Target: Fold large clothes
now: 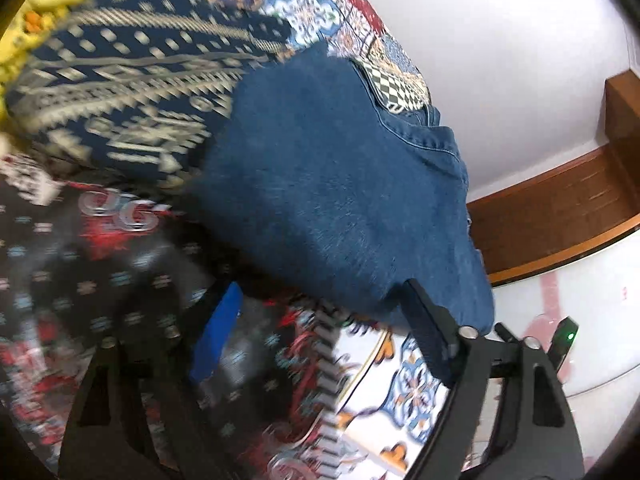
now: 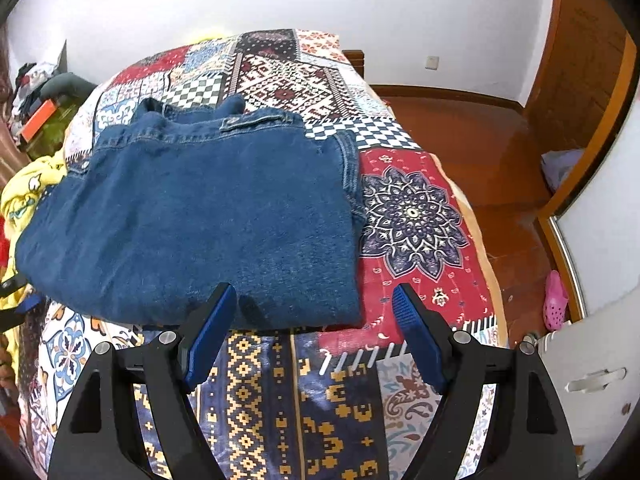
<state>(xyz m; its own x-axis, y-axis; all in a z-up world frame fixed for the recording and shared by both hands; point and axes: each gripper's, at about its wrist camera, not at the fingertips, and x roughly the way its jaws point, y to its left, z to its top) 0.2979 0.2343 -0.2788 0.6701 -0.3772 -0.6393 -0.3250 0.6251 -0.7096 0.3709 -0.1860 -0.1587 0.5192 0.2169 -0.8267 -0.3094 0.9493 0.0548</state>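
Observation:
A blue denim garment [image 2: 200, 216] lies folded into a rough rectangle on the patterned bedspread [image 2: 412, 216]. My right gripper [image 2: 316, 308] is open and empty, its blue pads [image 2: 208, 332] just in front of the garment's near edge. In the blurred left wrist view the same denim [image 1: 332, 200] fills the middle. My left gripper [image 1: 324, 308] is open, its fingers [image 1: 428, 328] at the denim's edge, holding nothing that I can see. The left gripper's tip also shows in the right wrist view [image 2: 16, 304] at the garment's left side.
Yellow cloth [image 2: 28, 192] and other clothes lie at the bed's left side. A dark patterned cloth [image 1: 132, 80] lies beside the denim. Wooden floor [image 2: 500, 152] and a pink shoe [image 2: 556, 300] are right of the bed. A white cabinet [image 2: 592, 380] stands near right.

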